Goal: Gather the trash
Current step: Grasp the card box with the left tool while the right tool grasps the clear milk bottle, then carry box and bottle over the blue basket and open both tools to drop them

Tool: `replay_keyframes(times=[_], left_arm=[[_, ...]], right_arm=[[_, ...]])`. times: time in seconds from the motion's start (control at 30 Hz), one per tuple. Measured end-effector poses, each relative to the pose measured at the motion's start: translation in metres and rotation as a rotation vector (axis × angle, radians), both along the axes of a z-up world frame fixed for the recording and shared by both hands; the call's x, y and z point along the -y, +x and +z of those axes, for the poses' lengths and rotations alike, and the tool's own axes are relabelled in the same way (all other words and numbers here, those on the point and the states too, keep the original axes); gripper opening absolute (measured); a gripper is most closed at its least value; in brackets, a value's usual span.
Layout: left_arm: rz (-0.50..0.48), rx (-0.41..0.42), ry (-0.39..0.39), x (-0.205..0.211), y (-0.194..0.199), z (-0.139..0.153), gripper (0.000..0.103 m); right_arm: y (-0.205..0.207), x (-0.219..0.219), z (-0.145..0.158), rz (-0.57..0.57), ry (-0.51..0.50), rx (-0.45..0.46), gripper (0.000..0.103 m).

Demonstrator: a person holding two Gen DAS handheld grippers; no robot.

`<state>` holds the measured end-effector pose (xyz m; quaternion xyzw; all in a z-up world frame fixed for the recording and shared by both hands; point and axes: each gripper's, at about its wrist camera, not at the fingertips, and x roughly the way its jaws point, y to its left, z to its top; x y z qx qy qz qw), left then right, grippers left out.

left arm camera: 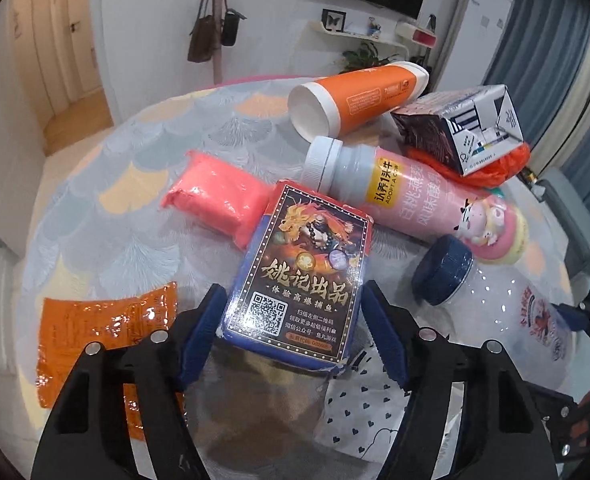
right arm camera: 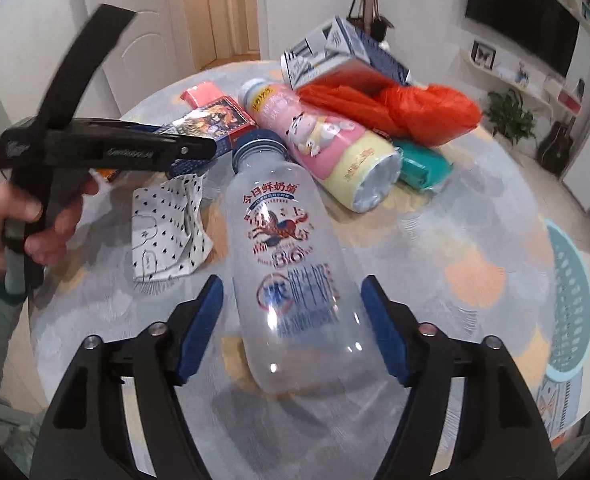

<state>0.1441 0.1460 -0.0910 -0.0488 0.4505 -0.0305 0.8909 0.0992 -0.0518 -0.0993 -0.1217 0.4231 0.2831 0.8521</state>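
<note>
I see left gripper [left arm camera: 293,320] low, jaws spread wide, left hand [right arm camera: 35,216] wrapped round its handle, right gripper [right arm camera: 293,308] level, jaws equally spread

— What sits between the right gripper [right arm camera: 291,292] fingers?

— A clear milk bottle [right arm camera: 291,280] lying on the round table [right arm camera: 475,248], blue cap end pointing away; the blue pads stand apart on either side of it, not touching.

— And further back?

— A pink and yellow bottle [right arm camera: 327,140] on its side; an orange plastic bag [right arm camera: 407,110] beside it; a carton [right arm camera: 335,52] behind.

— On the left?

— The left gripper [right arm camera: 199,148], a card box [right arm camera: 215,120] at its tip; below it a spotted paper wrapper [right arm camera: 167,232].
</note>
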Motion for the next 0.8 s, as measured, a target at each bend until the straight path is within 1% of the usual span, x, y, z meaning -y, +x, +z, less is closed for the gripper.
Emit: replay_keyframes(times=[0.07, 0.13, 0.17, 0.2, 0.3, 0.4, 0.47, 0.5, 0.63, 0.77, 0.8], left_arm=[[0.007, 0.024, 0.019, 0.002, -0.005, 0.005, 0.066], [0.009, 0.057, 0.025, 0.003, -0.014, 0.012, 0.066], [0.008, 0.076, 0.019, 0.003, -0.019, 0.018, 0.066], [0.007, 0.089, 0.014, 0.002, -0.022, 0.022, 0.066], [0.012, 0.144, 0.014, 0.003, -0.035, 0.041, 0.066], [0.008, 0.19, 0.001, 0.007, -0.044, 0.059, 0.066], [-0.01, 0.225, -0.006, 0.014, -0.049, 0.07, 0.066], [-0.017, 0.238, -0.006, 0.019, -0.05, 0.074, 0.066], [-0.082, 0.313, -0.01, 0.049, -0.059, 0.095, 0.066], [-0.131, 0.359, -0.03, 0.075, -0.058, 0.107, 0.066], [-0.159, 0.374, -0.042, 0.083, -0.058, 0.11, 0.066]], right_arm=[[0.006, -0.003, -0.001, -0.004, 0.02, -0.025, 0.07], [0.009, -0.005, 0.0, -0.009, 0.015, -0.022, 0.068], [0.01, -0.006, 0.0, -0.007, 0.009, -0.016, 0.06], [0.009, -0.008, 0.002, 0.006, 0.006, -0.013, 0.059], [-0.001, -0.01, 0.012, 0.025, 0.006, 0.042, 0.055], [-0.01, -0.007, 0.029, 0.032, 0.036, 0.081, 0.053], [-0.017, -0.002, 0.04, 0.033, 0.047, 0.108, 0.052], [-0.021, 0.002, 0.049, 0.029, 0.049, 0.136, 0.052], [-0.032, 0.016, 0.071, 0.019, 0.068, 0.19, 0.052], [-0.032, 0.048, 0.089, -0.047, 0.1, 0.234, 0.052], [-0.03, 0.061, 0.093, -0.081, 0.11, 0.246, 0.052]])
